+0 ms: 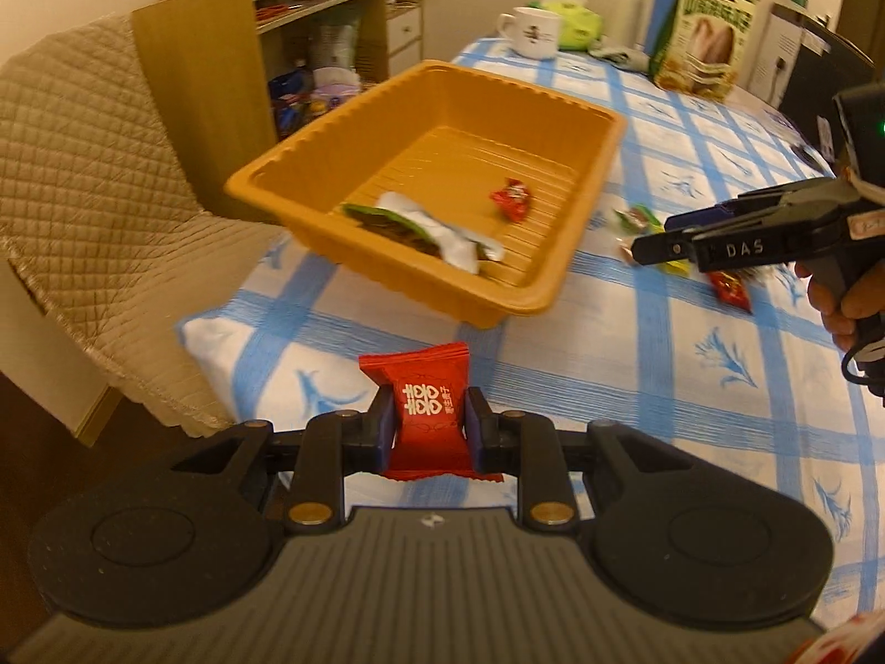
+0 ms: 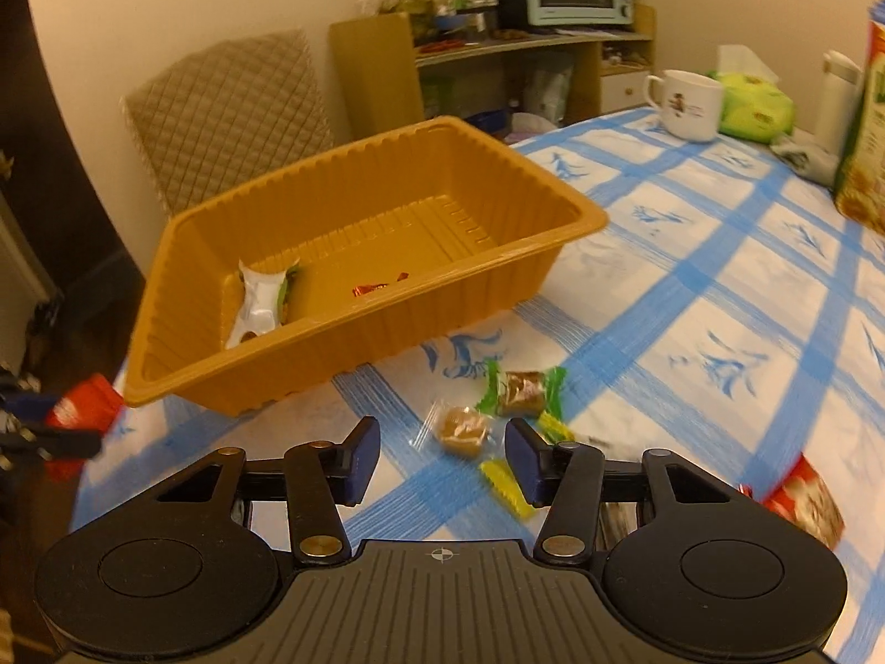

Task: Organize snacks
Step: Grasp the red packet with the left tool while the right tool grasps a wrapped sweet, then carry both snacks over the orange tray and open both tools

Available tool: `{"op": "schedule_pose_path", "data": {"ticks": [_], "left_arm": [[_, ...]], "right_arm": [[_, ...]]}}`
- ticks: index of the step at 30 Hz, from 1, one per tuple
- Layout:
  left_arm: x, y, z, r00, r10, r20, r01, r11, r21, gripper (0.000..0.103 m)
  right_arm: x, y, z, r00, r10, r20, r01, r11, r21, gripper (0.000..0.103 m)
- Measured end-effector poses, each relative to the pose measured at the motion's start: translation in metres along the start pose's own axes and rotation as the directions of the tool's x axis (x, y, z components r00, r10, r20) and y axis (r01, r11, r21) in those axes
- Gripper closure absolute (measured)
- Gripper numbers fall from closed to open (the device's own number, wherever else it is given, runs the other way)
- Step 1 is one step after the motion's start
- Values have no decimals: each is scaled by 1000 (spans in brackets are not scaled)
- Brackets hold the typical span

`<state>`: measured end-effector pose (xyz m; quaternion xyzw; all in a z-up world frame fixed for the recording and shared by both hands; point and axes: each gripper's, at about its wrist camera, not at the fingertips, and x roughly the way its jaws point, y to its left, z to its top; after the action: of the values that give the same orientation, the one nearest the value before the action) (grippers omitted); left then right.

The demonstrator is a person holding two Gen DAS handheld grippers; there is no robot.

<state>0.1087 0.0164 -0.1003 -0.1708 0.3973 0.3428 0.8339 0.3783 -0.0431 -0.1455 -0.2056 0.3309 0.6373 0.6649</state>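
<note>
My left gripper (image 1: 428,423) is shut on a red snack packet (image 1: 426,415) with white characters, held above the table just in front of the orange plastic tray (image 1: 310,138). The tray (image 2: 387,304) holds a white-and-green wrapper (image 1: 426,229) and a small red candy (image 1: 511,198). My right gripper (image 2: 442,456) is open and empty, low over the table next to a clear-wrapped brown candy (image 2: 462,427), a green-wrapped candy (image 2: 522,387) and a yellow wrapper (image 2: 506,484). In the left wrist view the right gripper (image 1: 664,249) is seen from the side. The held red packet also shows in the right wrist view (image 2: 83,406).
A blue-checked cloth covers the table (image 1: 636,332). A red snack bag (image 2: 802,503) lies at my right. A white mug (image 1: 534,30), a green bag (image 1: 578,22), a white bottle (image 1: 628,5) and a snack box (image 1: 702,33) stand at the far end. A padded chair (image 1: 83,193) is left.
</note>
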Motion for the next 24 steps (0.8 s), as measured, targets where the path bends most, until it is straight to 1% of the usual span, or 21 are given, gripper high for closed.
{"op": "schedule_pose_path", "data": {"ticks": [6,8,11,13,15,16,18,21,23,24], "left_arm": [[1,15,1,1000,19,0,-19,1000,-25,80],[0,18,1,1000,19,-1,-19,999,-31,80],[1,22,1,1000,22,-5,-22,999,-37,80],[2,24,1,1000,24,-8,-24,999,-42,80],[3,26,2,1000,22,-7,-22,999,-46,80],[3,27,2,1000,22,-7,-22,999,-46,80],[3,28,3,1000,22,-5,-22,999,-45,80],[2,29,4,1000,21,0,-21,999,-45,80],[1,29,4,1000,20,1,-20,999,-45,80],[1,30,4,1000,20,3,-20,999,-44,80]], "right_arm": [[18,-4,3,999,21,-29,-21,999,-30,52],[22,-2,3,999,10,-40,-11,999,-41,52],[24,6,-1,998,20,-56,-23,998,-61,52],[24,16,-5,998,-3,-58,-3,995,-98,52],[24,24,-9,998,-23,-52,17,994,-112,53],[23,27,-11,998,-36,-41,31,993,-117,55],[23,32,-14,999,-44,-29,40,992,-119,67],[21,38,-16,998,-64,-22,61,991,-117,76],[20,41,-18,997,-77,-16,75,991,-113,77],[19,41,-19,997,-82,-15,80,991,-109,80]]}}
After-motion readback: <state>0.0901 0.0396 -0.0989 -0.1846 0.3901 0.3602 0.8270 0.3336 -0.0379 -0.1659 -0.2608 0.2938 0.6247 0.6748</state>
